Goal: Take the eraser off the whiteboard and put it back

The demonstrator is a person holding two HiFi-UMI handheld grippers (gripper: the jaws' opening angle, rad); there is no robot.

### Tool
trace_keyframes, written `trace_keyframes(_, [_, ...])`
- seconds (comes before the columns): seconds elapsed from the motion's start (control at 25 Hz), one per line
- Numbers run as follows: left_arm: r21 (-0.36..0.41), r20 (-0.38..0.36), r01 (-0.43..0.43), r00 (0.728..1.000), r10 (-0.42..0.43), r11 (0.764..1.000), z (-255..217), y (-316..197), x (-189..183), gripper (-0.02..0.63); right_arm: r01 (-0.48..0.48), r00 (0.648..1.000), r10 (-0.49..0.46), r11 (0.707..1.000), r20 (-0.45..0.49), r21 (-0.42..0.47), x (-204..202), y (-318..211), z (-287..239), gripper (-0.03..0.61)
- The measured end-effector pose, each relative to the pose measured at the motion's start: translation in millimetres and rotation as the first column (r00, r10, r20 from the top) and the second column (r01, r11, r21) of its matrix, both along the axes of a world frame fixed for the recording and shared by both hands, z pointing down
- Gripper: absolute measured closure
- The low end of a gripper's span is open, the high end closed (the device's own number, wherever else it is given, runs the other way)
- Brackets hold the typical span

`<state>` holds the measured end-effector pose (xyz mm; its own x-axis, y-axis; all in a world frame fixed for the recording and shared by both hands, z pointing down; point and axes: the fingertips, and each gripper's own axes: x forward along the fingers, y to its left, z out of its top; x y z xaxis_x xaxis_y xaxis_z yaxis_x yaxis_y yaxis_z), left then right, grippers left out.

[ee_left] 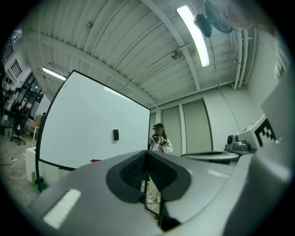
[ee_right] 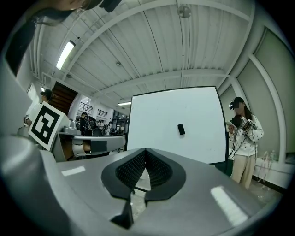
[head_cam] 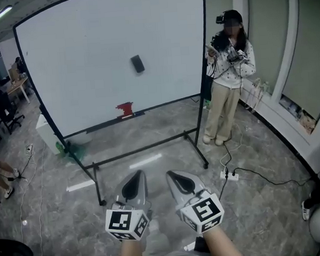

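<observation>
A small black eraser [head_cam: 137, 63] sticks to the middle of the big whiteboard [head_cam: 88, 53] on its wheeled stand. It shows too in the left gripper view as the eraser [ee_left: 115, 134] and in the right gripper view as the eraser [ee_right: 181, 129], far ahead of both jaws. My left gripper [head_cam: 134, 181] and right gripper [head_cam: 175, 178] are held side by side low in the head view, well short of the board. Both are shut with nothing between the tips. A red object [head_cam: 125, 108] rests on the board's tray.
A person [head_cam: 226, 75] in a headset stands right of the board, holding a device. Cables and a power strip [head_cam: 230, 175] lie on the floor near the stand's foot [head_cam: 205, 164]. Desks and chairs [head_cam: 4, 106] are at the far left, a white box [head_cam: 46, 133] behind the board.
</observation>
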<state>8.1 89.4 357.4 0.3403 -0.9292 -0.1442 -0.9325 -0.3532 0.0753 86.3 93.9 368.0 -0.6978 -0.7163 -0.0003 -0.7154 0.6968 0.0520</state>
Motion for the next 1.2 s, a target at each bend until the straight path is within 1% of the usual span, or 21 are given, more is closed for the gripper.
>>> trace_keyframes(0.16, [0.005,0.0,-0.025,1.0,0.025,1.0,-5.4,-44.7,-11.2,0.614,-0.034,0.999,0.034,0.999,0.006,0.014,-10.0,-43.3,-7.3,0.577])
trace_keyframes(0.28, [0.005,0.023,-0.059,0.998,0.059,0.998,-10.5,-82.9,-19.6,0.614,-0.059,0.998,0.058,0.998,0.021,0.023,-20.8,-81.4,-14.1,0.577])
trace_keyframes(0.44, [0.01,0.051,-0.088,0.995,0.087,0.996,-20.3,-133.7,-41.8,0.614,-0.073,0.997,0.072,0.997,0.042,0.033,-46.5,-131.3,-22.2,0.577])
trace_keyframes(0.6, [0.021,0.062,-0.115,0.992,0.114,0.993,-27.9,-184.8,-60.6,0.614,-0.094,0.994,0.091,0.994,0.057,0.048,-72.4,-186.0,-33.6,0.577])
trace_keyframes(0.72, [0.022,0.058,-0.132,0.99,0.131,0.991,-28.4,-212.7,-69.8,0.614,-0.108,0.992,0.104,0.992,0.068,0.064,-85.4,-219.0,-41.6,0.577])
trace_keyframes(0.88, [0.016,0.04,-0.142,0.989,0.141,0.99,-25.4,-242.9,-81.4,0.614,-0.093,0.991,0.083,0.991,0.101,0.095,-98.0,-255.4,-55.0,0.577])
trace_keyframes(0.96, [0.009,0.028,-0.141,0.99,0.14,0.99,-23.1,-258.7,-87.4,0.614,-0.099,0.993,0.089,0.988,0.08,0.121,-103.1,-276.0,-58.2,0.576])
trace_keyframes(1.08, [-0.004,0.006,-0.133,0.991,0.133,0.991,-17.4,-282.0,-93.9,0.614,-0.128,0.992,0.125,0.979,0.026,0.158,-105.5,-307.9,-60.7,0.576])
trace_keyframes(1.2, [-0.007,0.005,-0.12,0.993,0.12,0.993,-14.8,-311.5,-100.5,0.614,-0.143,0.99,0.139,0.977,0.035,0.157,-105.8,-344.3,-69.5,0.531])
